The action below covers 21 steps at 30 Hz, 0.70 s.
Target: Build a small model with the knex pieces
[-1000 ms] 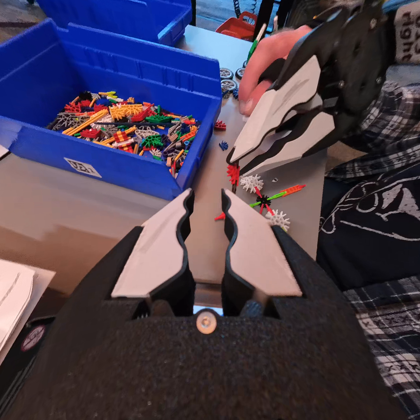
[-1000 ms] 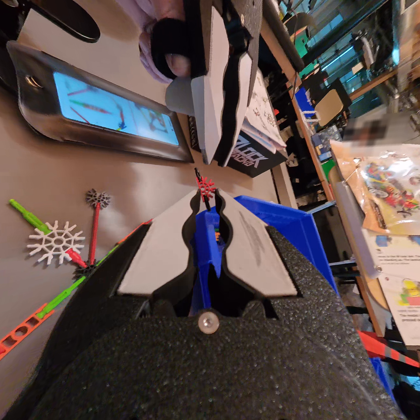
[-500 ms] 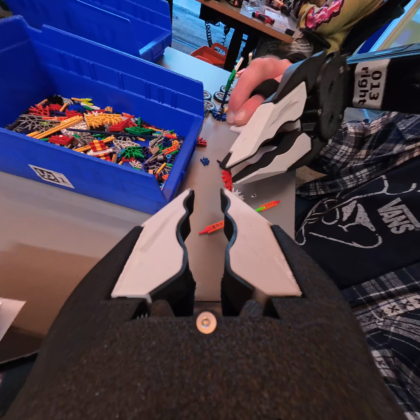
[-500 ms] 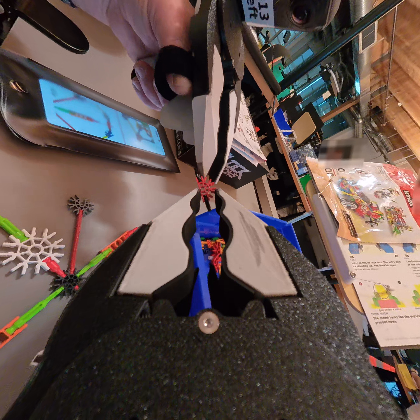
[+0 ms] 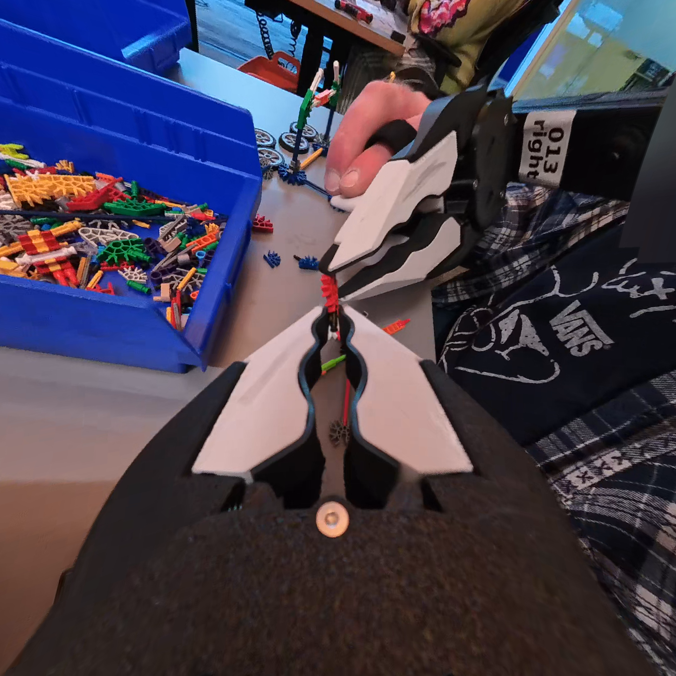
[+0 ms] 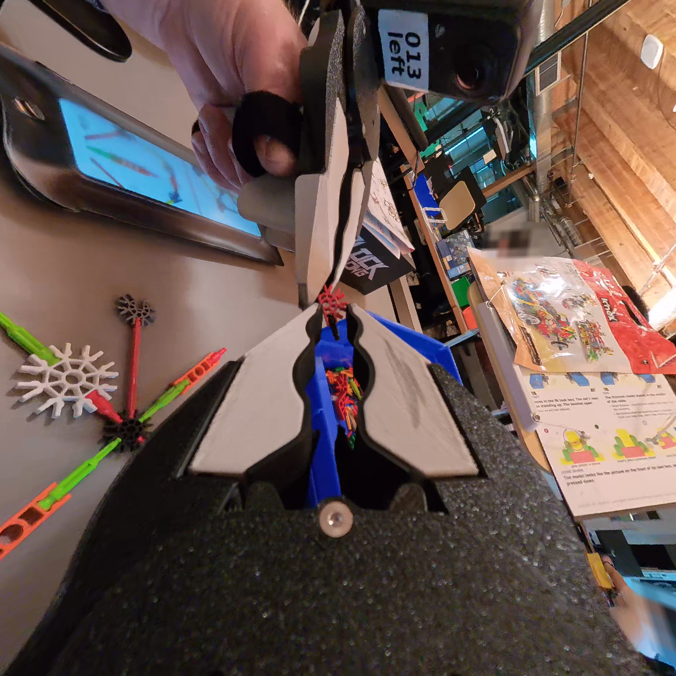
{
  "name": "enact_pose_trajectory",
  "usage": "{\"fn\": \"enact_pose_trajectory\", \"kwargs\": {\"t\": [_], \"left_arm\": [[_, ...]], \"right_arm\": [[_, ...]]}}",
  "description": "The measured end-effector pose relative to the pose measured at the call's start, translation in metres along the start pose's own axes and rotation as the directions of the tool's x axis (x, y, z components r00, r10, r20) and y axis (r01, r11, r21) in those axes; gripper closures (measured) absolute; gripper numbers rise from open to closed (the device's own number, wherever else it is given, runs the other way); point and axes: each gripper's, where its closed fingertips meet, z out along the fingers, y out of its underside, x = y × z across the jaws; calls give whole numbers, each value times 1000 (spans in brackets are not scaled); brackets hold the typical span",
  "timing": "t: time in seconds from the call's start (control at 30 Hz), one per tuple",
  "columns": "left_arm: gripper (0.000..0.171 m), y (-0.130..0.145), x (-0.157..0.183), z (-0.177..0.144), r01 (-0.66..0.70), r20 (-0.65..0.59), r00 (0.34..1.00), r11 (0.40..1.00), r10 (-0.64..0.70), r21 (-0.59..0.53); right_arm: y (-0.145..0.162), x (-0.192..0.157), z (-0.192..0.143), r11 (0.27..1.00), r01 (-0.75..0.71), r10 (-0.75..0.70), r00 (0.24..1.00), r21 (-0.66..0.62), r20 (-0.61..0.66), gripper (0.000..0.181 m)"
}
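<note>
Left claw [image 5: 333, 314] is nearly pressed together at its tips, pinching the short black rod stub [image 5: 333, 323] that projects from a red snowflake connector [image 5: 330, 289]. Right claw [image 6: 332, 311] is likewise closed down at its tips on the same piece; in the right wrist view the red connector sits just above its tips and the black stub runs down between them. Both claws meet tip to tip, clear of the table [image 5: 91, 413].

Handling judgement:
- The connector is small, light, rigid moulded plastic; its thin radial teeth are the weakest part.
- The smooth rod is likely to slip or rotate under a light pinch.
- Best hold appears to be across the flat faces of the connector hub, or on the rod close to the hub.

Surroundings:
- A blue bin [image 5: 219, 205] of mixed construction pieces stands to the left of the claws.
- A partly built spoke assembly with a white snowflake connector [image 6: 66, 380], black hub [image 6: 128, 431], green rods and orange end pieces lies on the table below.
- A tablet [image 6: 139, 172] lies beyond it.
</note>
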Motion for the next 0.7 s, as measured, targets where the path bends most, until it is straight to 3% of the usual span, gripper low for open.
{"fn": "enact_pose_trajectory", "kwargs": {"t": [0.17,0.27,0.43,0.7], "left_arm": [[170,2,-9,3,-74,80,994,997,76,-28],[170,2,-12,5,-178,141,972,981,188,-77],[170,6,-17,10,-330,237,897,922,374,-204],[170,4,-20,7,-498,291,756,804,586,-326]], "right_arm": [[5,0,-4,999,-52,52,999,3,15,171],[16,-3,-4,991,-131,133,989,-34,65,169],[22,0,-9,959,-281,282,953,-21,108,169],[20,-6,0,964,-261,266,950,-53,165,174]]}}
